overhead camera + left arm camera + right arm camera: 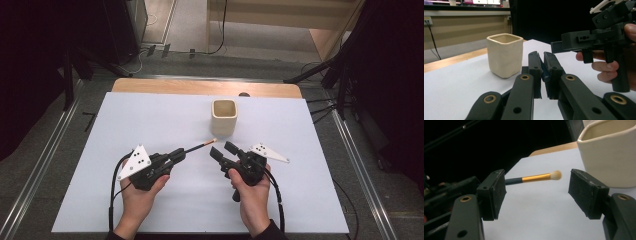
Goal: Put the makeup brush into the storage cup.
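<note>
The slim dark-handled makeup brush with a gold ferrule and pale tip (202, 145) is clamped in my left claw (176, 155), held above the middle of the white table surface (150, 120), tip toward my right claw (223, 150). My right claw gapes wide, holding nothing, so this looks like a handover, or a drop into the cream square ceramic cup (223, 117) near the far edge. Next I'd judge the right jaws must close around the ferrule squarely.

Surface (150, 200): white sheet over wood, wood strip bare along far edge. One cream square cup (223, 116) standing upright, far centre.
</note>
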Motion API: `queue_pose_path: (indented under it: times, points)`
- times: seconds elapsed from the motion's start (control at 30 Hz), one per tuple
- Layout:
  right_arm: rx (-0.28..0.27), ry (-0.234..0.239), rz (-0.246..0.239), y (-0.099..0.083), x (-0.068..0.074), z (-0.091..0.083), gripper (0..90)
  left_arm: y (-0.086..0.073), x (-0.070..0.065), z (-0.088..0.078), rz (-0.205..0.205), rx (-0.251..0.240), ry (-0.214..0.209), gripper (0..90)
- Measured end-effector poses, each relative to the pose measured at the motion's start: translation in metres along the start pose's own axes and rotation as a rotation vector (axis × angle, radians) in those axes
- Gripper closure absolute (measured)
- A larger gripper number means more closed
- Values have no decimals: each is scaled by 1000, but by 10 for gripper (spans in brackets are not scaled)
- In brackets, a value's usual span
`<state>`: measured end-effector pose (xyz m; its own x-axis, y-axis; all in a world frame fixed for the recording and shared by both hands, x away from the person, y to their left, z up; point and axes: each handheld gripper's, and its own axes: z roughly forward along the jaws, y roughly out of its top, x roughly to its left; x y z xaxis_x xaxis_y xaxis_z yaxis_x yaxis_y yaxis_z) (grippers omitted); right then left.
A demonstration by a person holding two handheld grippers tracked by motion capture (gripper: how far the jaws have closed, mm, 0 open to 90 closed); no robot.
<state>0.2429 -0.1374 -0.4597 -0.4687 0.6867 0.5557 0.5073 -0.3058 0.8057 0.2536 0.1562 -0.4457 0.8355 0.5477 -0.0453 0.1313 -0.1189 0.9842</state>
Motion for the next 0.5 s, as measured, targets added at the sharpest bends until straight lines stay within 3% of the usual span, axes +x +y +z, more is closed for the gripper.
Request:
queue_pose_path:
  times: [0.07, 0.1, 0.13, 0.27, 0.33, 0.4, 0.5]
  points:
    - [-8, 16, 50, -2, 1, 2, 293, -1, 0, 1, -6, -5, -3, 860]
    - [-8, 16, 50, -2, 1, 2, 293, -1, 0, 1, -6, -5, -3, 860]
    - [-7, 26, 96, -5, 1, 4, 286, -1, 0, 1, -8, -5, -3, 860]
    - [-16, 45, 129, -11, 1, 8, 304, -3, -3, 3, -4, -8, -4, 860]
    - [-26, 48, 110, -15, 3, 9, 329, -4, -4, 4, 3, -11, -1, 859]
    - [-27, 22, 101, -19, 5, 11, 335, -5, -6, 5, 4, -12, -3, 860]
    - [-40, 16, 151, -22, 6, 13, 345, -5, -6, 5, 9, -12, -1, 859]
